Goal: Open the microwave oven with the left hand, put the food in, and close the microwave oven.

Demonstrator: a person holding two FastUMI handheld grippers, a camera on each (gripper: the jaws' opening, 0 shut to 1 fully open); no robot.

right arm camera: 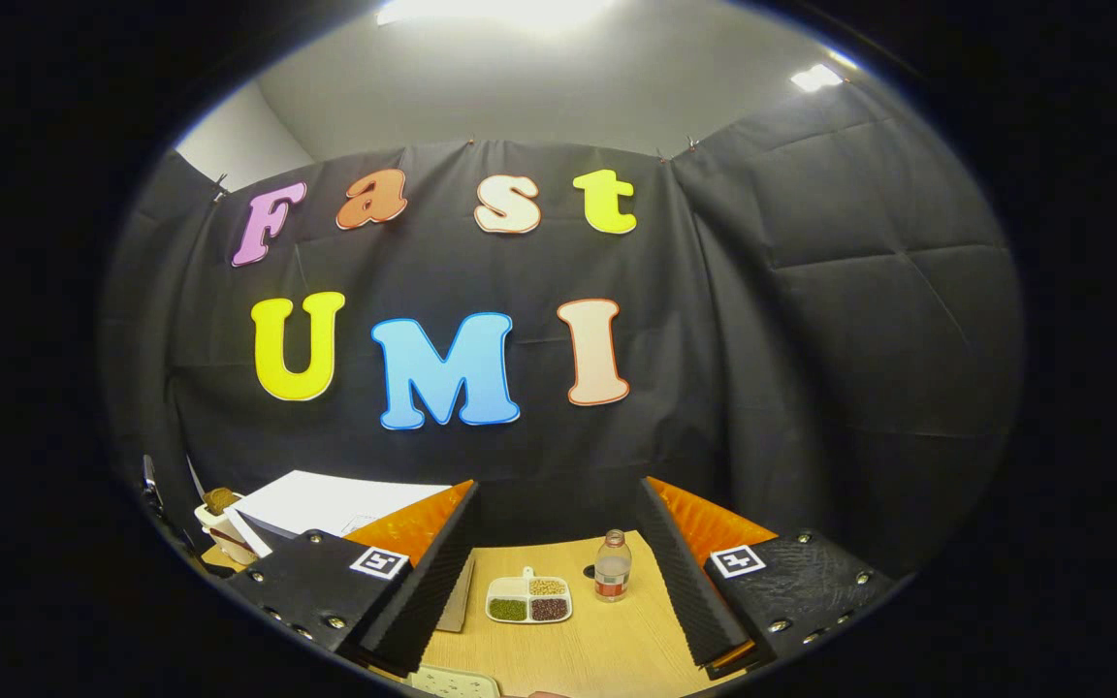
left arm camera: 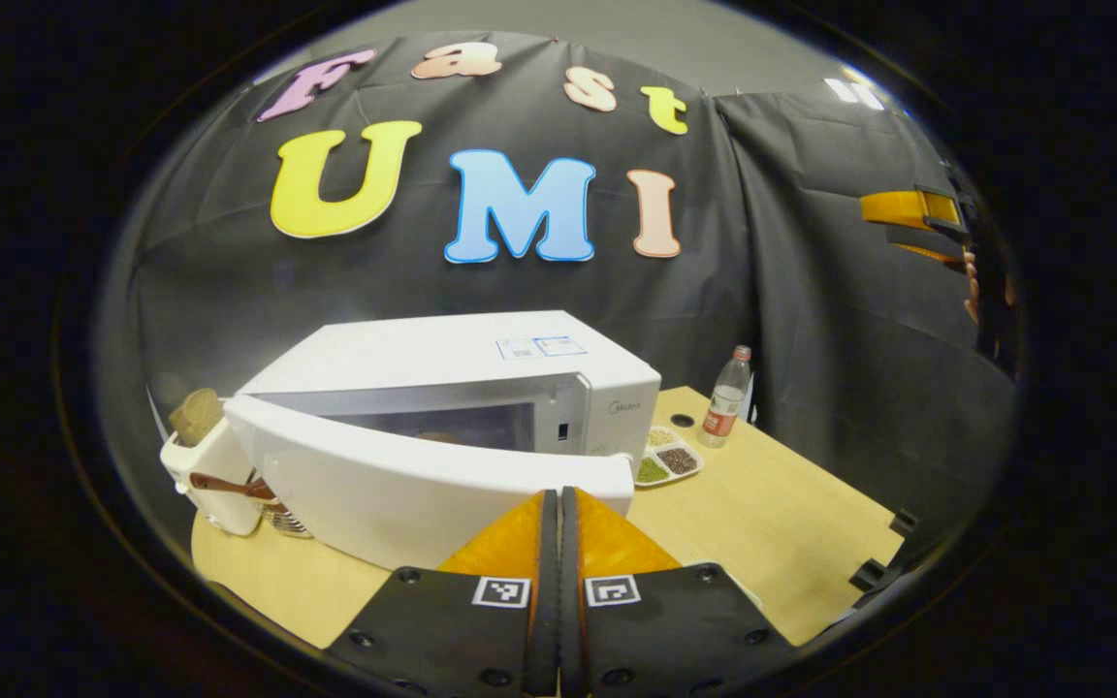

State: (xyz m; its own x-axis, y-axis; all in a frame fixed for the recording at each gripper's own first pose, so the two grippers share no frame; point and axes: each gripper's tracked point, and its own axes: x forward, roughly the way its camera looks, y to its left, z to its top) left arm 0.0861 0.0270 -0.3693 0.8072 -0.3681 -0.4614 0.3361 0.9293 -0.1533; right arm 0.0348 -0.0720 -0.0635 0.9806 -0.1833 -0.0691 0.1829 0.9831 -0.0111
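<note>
- Step in hand, as I judge it: closing the microwave (left arm camera: pixel 462 388). Its door (left arm camera: pixel 403 490) stands partly ajar, swung out toward me, hinged at the left side in the left gripper view.
- Food: something brownish shows dimly through the opening, inside the cavity; too dim for me to name. I take it the food is already in.
- My left gripper (left arm camera: pixel 558 543): fingers pressed together, pinching nothing. The tips sit just at the door's free right edge, on its outer face or just before it; contact I cannot tell.
- My right gripper (right arm camera: pixel 558 543): fingers spread wide, nothing between them. It hangs back and high, aimed at the booth wall.
- How to do the closing well, in my view: push with the flat of the joined fingers near the free edge, far from the hinge, for best leverage; follow the door's arc rather than shoving straight; press until the latch seats; keep the push gentle so the microwave does not slide on the worktop (left arm camera: pixel 772 523).
- Hazard: the fingers could slip off the door's rounded edge to the right.
- Nearby on the worktop: a divided tray (left arm camera: pixel 667 461) of grains just right of the microwave, a bottle (left arm camera: pixel 725 397) beyond it, a white holder (left arm camera: pixel 211 470) at the microwave's left. All stand apart from the door's swing.
</note>
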